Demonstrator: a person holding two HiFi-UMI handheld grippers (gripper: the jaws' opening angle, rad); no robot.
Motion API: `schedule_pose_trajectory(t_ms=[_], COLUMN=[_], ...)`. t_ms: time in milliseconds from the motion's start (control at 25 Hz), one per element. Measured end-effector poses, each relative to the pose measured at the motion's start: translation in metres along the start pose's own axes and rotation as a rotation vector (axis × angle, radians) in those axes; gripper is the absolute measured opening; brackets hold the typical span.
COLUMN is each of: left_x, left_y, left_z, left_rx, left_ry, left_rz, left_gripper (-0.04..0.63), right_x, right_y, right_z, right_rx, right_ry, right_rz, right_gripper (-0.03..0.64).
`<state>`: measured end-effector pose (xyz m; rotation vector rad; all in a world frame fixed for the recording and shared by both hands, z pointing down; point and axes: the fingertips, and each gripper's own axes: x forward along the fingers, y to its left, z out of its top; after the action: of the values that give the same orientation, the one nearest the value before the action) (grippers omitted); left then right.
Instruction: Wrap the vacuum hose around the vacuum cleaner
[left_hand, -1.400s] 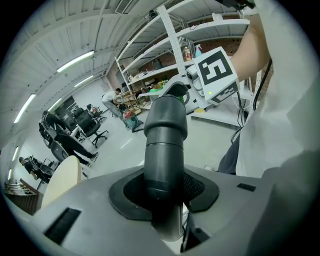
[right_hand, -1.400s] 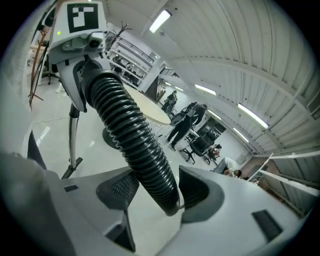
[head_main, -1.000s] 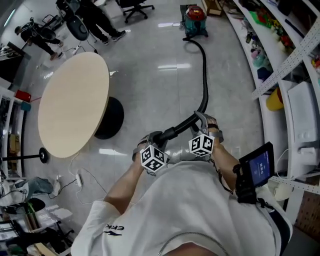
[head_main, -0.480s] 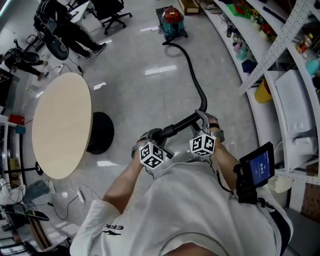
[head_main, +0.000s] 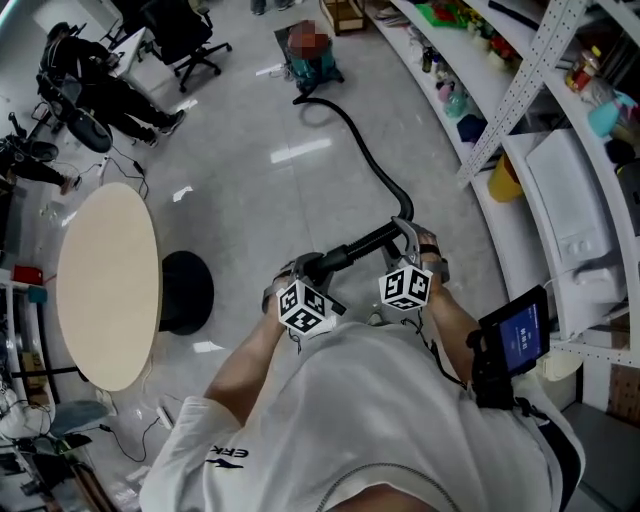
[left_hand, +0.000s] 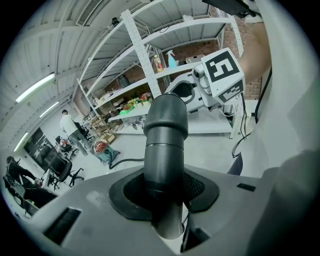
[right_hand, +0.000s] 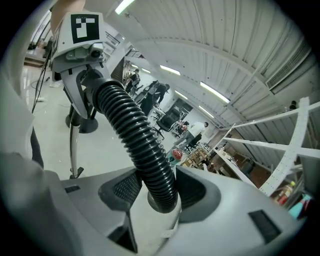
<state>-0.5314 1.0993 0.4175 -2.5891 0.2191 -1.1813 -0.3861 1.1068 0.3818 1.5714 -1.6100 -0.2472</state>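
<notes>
The vacuum cleaner (head_main: 318, 66), teal-bodied, stands far off on the grey floor at the top of the head view. Its black ribbed hose (head_main: 362, 155) snakes from there across the floor up to my hands. My left gripper (head_main: 305, 268) is shut on the hose's smooth rigid end tube (left_hand: 166, 145), which rises between its pads. My right gripper (head_main: 405, 238) is shut on the ribbed part of the hose (right_hand: 136, 137) a little further along. The left gripper view has the vacuum (left_hand: 101, 149) small in the distance. The right gripper view catches it too (right_hand: 177, 154).
A round beige table (head_main: 105, 285) on a black base (head_main: 187, 292) stands to the left. Shelving (head_main: 520, 90) with goods and a white appliance (head_main: 565, 225) line the right side. People and office chairs (head_main: 185, 35) fill the far left, and cables (head_main: 160, 410) lie on the floor near the table.
Both grippers keep their hold on the hose and move together. In the head view the vacuum, the table and the floor have slid left, and the shelving on the right has drawn nearer.
</notes>
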Motion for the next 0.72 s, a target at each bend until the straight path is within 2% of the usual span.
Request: schedule_pose_trajectory(t_ms=[440,720], left_x=[0.077,0.113], left_y=[0.022,0.057], left_z=[0.076,0.105], left_rx=[0.066,0.124], left_ry=[-0.062,-0.102], left_rz=[-0.063,-0.129], left_gripper=[0.124,0.124], right_x=[0.018,0.044], right_y=[-0.082,-0.120], right_z=[-0.062,-0.076], right_rx=[0.049,0.082], right_ry=[0.085,0.157], right_rz=[-0.118,-0.180], right_gripper=[0.207,0.204])
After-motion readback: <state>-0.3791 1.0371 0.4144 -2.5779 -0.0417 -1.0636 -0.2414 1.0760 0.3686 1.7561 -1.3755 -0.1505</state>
